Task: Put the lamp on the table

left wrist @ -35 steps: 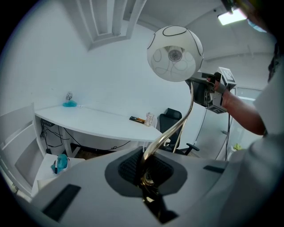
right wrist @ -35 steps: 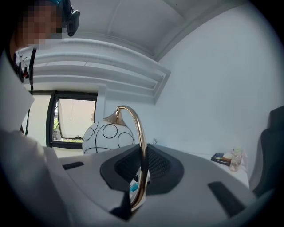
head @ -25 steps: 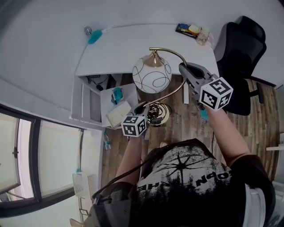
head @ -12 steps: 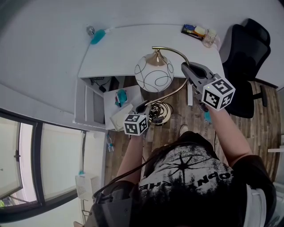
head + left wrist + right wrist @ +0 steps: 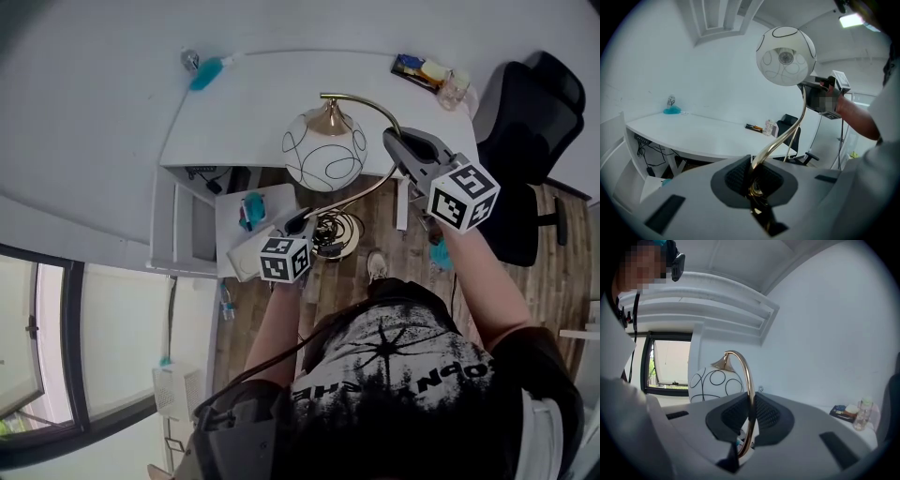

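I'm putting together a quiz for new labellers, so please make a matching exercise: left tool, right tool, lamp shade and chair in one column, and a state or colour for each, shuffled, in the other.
Things
1. left tool
2. right tool
3. shade
4. chair

States
A. black, by the table's right end
B. shut on the stem, high on its curve
C. white with black loops
D. shut on the stem low, near the base

Pairs: 1-D, 2-B, 3-C, 4-A
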The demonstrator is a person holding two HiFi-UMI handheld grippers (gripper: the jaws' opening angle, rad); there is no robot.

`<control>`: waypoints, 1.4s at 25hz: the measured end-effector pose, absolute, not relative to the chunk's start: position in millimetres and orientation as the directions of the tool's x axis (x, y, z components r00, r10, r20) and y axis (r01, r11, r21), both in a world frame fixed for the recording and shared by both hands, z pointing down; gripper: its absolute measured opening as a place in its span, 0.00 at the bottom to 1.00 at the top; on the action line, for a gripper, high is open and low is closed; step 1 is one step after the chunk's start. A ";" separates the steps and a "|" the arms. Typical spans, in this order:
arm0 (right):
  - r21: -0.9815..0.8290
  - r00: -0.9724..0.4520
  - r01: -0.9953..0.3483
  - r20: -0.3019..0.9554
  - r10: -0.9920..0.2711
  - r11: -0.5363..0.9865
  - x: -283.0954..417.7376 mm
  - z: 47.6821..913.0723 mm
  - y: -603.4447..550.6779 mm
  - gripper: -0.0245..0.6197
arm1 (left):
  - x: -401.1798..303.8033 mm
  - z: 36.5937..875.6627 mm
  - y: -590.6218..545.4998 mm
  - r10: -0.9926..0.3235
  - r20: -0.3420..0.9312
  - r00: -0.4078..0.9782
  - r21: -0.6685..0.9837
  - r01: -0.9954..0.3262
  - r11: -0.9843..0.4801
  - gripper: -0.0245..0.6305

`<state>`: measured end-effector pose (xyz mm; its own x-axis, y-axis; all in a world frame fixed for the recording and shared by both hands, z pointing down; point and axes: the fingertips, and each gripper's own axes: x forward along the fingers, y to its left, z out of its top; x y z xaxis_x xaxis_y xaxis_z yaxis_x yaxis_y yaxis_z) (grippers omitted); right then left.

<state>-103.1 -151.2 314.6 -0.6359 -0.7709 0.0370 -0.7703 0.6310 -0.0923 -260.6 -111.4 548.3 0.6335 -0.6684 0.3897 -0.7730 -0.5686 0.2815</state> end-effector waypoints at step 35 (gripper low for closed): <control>-0.084 -0.544 -0.837 0.012 -0.839 0.541 107.3 302.9 -334.8 0.09 | -50.0 539.9 -319.9 -0.589 0.381 0.712 0.281 -0.697 -0.660 0.07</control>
<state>107.3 -334.8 302.9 -0.5439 -0.8391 0.0124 -0.8368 0.5411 -0.0836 -50.0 -319.9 539.9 0.7122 -0.5894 0.3813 -0.6967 -0.6599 0.2813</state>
